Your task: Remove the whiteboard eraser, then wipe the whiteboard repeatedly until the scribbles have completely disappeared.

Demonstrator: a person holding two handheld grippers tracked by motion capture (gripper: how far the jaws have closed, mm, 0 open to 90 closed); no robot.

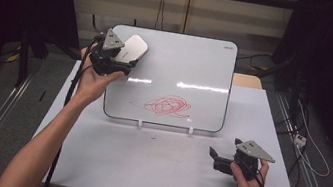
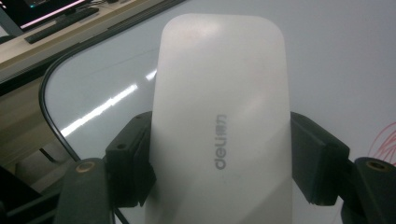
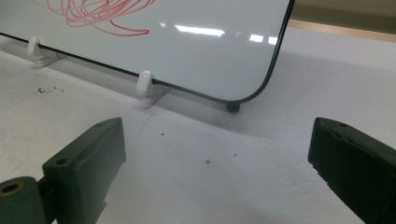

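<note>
eraser (image 2: 219, 126) clamped between left gripper (image 2: 222, 161) jaws.

The left gripper (image 2: 219, 163) clamps a white eraser (image 2: 219, 116) between both jaws, its grey logo near six o'clock. Behind lies the whiteboard (image 2: 336, 51), red scribble (image 2: 385, 140) at three o'clock.

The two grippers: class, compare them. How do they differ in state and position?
The left gripper is shut on the white eraser; the right gripper stands open with nothing between its jaws. The left gripper is raised at the whiteboard's upper left corner; the right gripper rests low on the table. Both have black jaws.
</note>
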